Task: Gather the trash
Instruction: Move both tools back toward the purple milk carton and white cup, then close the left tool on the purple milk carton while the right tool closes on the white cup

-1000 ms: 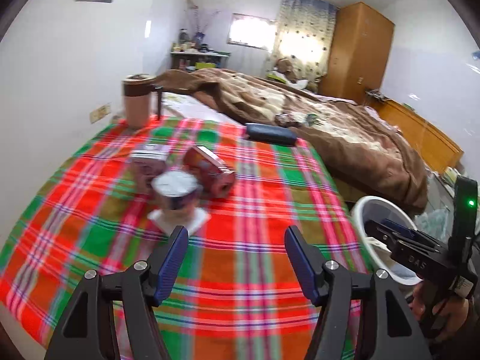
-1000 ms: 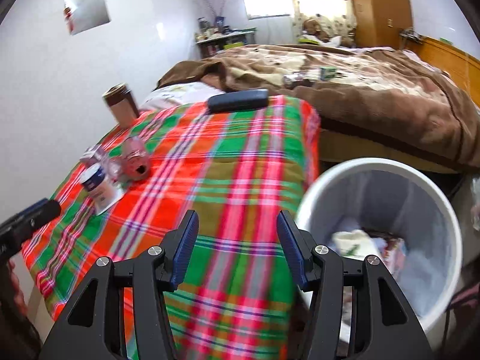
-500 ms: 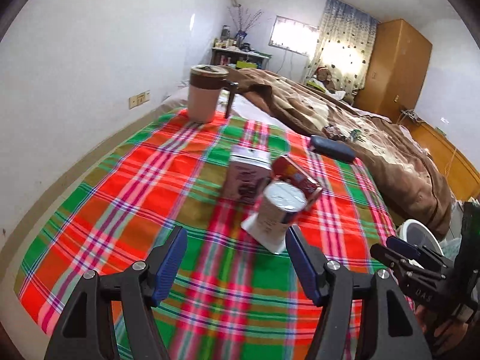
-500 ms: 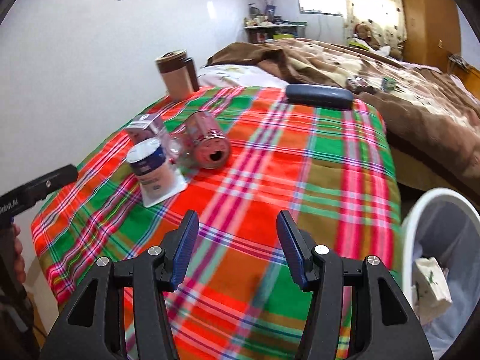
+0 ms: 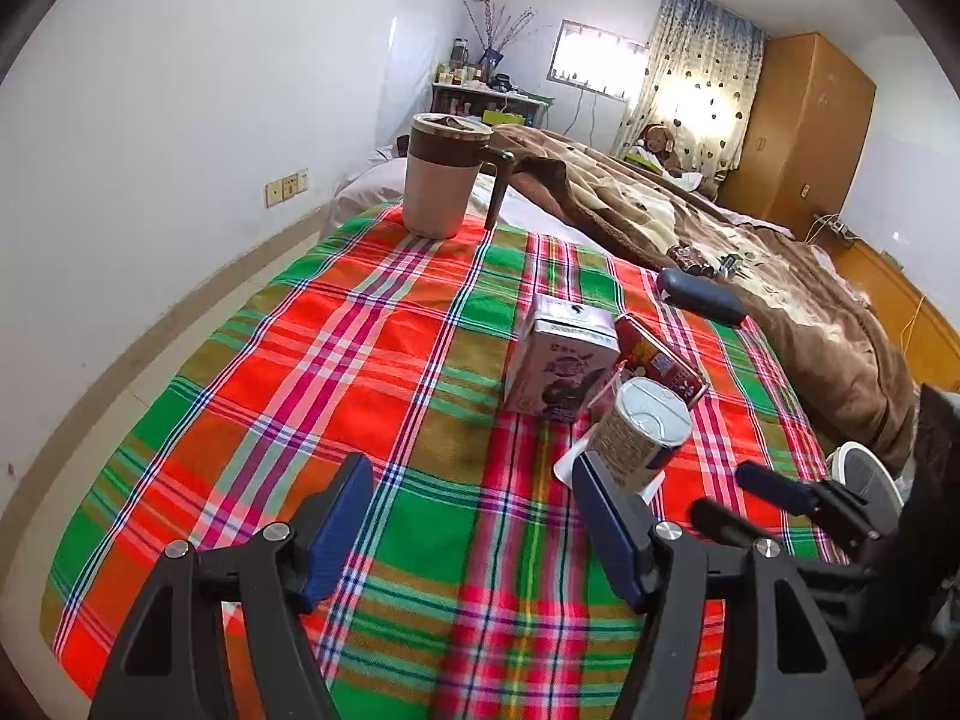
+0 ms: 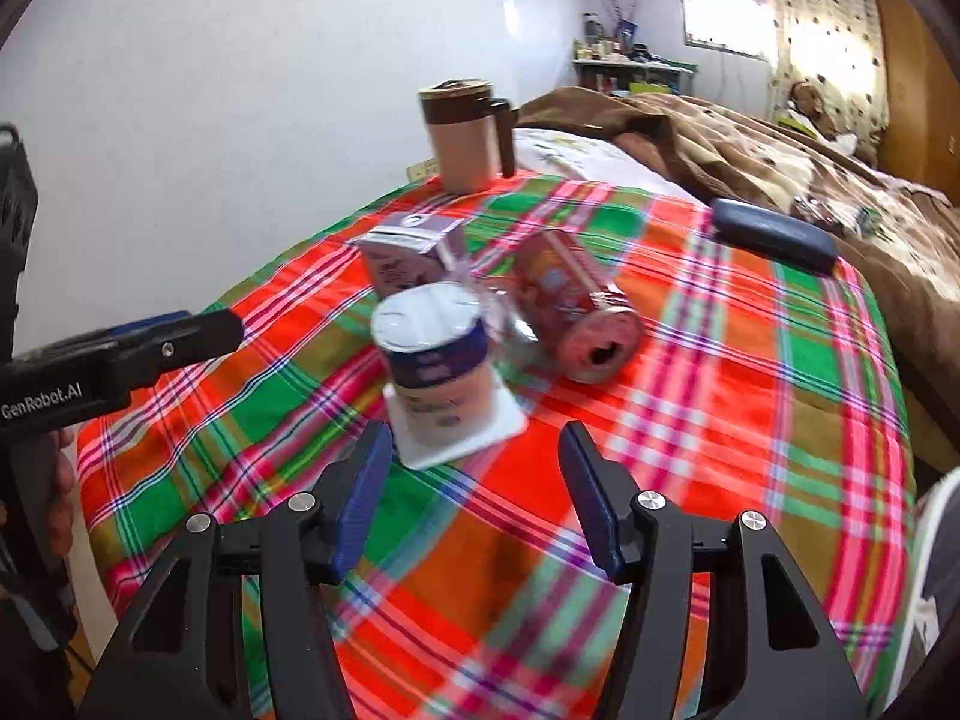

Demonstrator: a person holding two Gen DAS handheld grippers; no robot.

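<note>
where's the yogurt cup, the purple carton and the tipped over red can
yogurt cup [image 6: 435,354], right wrist view, on its blue band
purple carton [image 5: 561,369], left wrist view, on its front face
red can [image 6: 570,294], right wrist view, on its side wall

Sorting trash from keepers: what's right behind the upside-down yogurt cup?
Behind the yogurt cup stands a purple carton, beside a tipped red can. Crinkled clear plastic sits between; its contents are hidden.

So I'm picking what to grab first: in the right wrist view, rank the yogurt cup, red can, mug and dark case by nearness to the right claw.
1. Yogurt cup, just ahead, left.
2. Red can, lying behind it.
3. Dark case and mug: both far, too close to call.
</note>
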